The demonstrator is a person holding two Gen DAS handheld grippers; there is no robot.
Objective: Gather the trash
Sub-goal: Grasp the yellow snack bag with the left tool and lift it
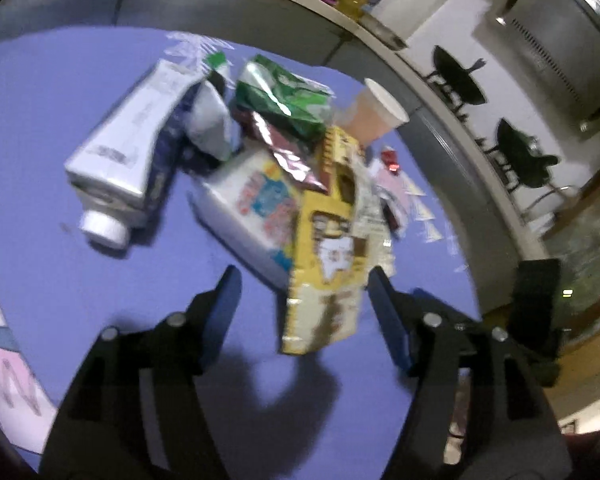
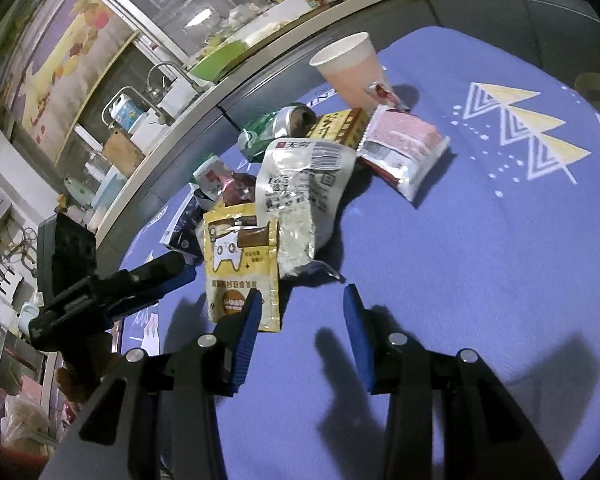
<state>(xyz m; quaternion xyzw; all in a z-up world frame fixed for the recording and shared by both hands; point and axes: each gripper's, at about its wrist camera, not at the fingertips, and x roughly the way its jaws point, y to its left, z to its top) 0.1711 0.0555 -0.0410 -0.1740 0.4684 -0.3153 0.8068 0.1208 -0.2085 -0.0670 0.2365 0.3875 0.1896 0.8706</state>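
Step in hand, as judged: pickup approach on the trash pile lying on the blue patterned mat (image 2: 480,240).

Left gripper (image 1: 304,304): jaws spread, nothing pinched. The yellow snack pouch (image 1: 324,264) sits between and just ahead of its fingertips; contact on the right pad cannot be confirmed through the blur.

Right gripper (image 2: 300,312): jaws spread, empty, bare mat between them. The same pouch (image 2: 240,264) is seen just ahead, at its left fingertip.

Behind the pouch: white carton (image 1: 120,152), green wrapper (image 1: 284,100), paper cup (image 2: 352,68), pink packet (image 2: 404,148).

Next move: pouch edge to be centred between the left pads, then closed on; thin foil may slip or fold.
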